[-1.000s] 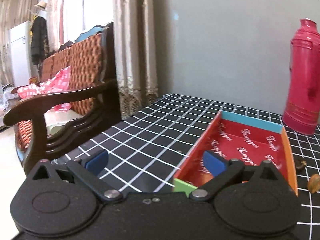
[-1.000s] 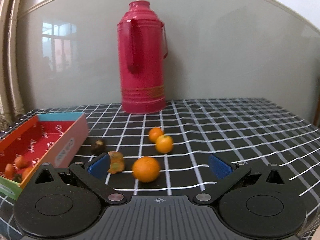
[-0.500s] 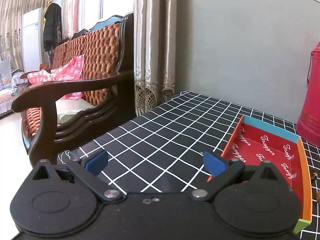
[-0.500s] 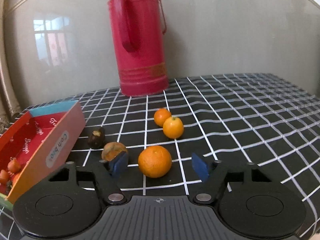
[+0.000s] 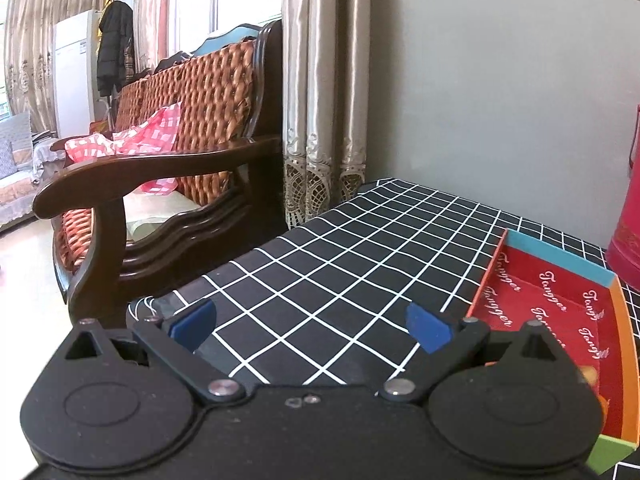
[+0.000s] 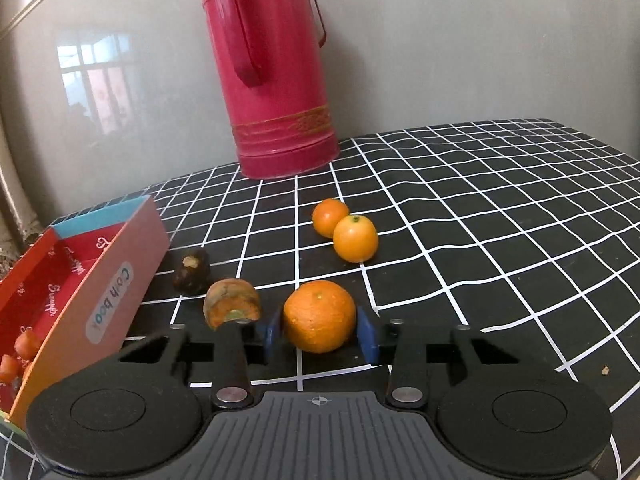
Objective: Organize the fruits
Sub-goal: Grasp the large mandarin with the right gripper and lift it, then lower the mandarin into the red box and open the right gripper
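Observation:
In the right wrist view my right gripper [image 6: 320,336] is shut on a large orange [image 6: 319,315] that rests on the checked tablecloth. Two small oranges [image 6: 355,238] lie behind it, touching each other. A brownish spoiled fruit [image 6: 231,307] and a dark fruit [image 6: 191,276] lie to its left, next to the red cardboard box [image 6: 116,296], which holds several small red fruits [image 6: 24,346]. In the left wrist view my left gripper [image 5: 312,326] is open and empty above the cloth, left of the same box [image 5: 622,340].
A tall red thermos [image 6: 276,76] stands at the back by the grey wall. A wooden armchair [image 5: 160,168] with a woven back stands beyond the table's left edge [image 5: 224,264], with curtains [image 5: 324,92] behind it.
My right gripper has moved forward and closed its jaws onto the large orange. My left gripper has swung left, away from the box, and stays open.

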Motion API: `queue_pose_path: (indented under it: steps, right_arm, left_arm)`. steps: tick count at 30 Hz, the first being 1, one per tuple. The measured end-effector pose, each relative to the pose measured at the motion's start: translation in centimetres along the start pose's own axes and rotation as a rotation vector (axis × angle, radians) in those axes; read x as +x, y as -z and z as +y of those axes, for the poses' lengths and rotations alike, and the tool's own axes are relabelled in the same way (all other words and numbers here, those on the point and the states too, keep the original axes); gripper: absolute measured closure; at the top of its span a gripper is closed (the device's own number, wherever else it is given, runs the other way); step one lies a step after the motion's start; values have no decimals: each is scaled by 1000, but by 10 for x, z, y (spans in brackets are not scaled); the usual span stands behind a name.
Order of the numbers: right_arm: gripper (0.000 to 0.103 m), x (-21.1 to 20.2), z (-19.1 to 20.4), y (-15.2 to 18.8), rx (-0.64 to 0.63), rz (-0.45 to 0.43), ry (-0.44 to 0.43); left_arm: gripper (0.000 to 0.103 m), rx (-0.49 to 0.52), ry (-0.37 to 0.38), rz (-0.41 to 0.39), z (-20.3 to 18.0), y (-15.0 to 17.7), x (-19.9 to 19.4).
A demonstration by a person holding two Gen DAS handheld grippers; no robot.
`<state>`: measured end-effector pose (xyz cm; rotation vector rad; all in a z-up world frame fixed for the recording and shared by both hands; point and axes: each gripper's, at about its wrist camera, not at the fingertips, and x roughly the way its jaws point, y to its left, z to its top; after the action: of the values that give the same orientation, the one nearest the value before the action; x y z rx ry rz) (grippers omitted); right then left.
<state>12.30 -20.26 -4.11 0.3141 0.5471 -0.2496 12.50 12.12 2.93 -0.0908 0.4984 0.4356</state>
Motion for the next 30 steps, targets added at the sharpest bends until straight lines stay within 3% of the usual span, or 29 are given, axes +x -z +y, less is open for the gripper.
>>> queue_pose_path:
  steps: [6,13,18,24,30]
  right_arm:
    - [64,-20,11,-3,-27,-88,-58]
    - [64,-47,42,3,-114,-173,-301]
    - [64,-58,73,10,-210,-184,-420]
    - [64,-62,106,23,-293,-161,-488]
    - [64,-53,130,35,-363,-135,-490]
  left_arm:
    - [7,-16,-7,9,6,-1,2]
    - [7,-16,-13,8,7,-1,2]
    - [7,-16,-14,11,8,-1,2]
    - [7,-9,-15,10,7,-1,3]
    - [7,2,-18,5,6,0,1]
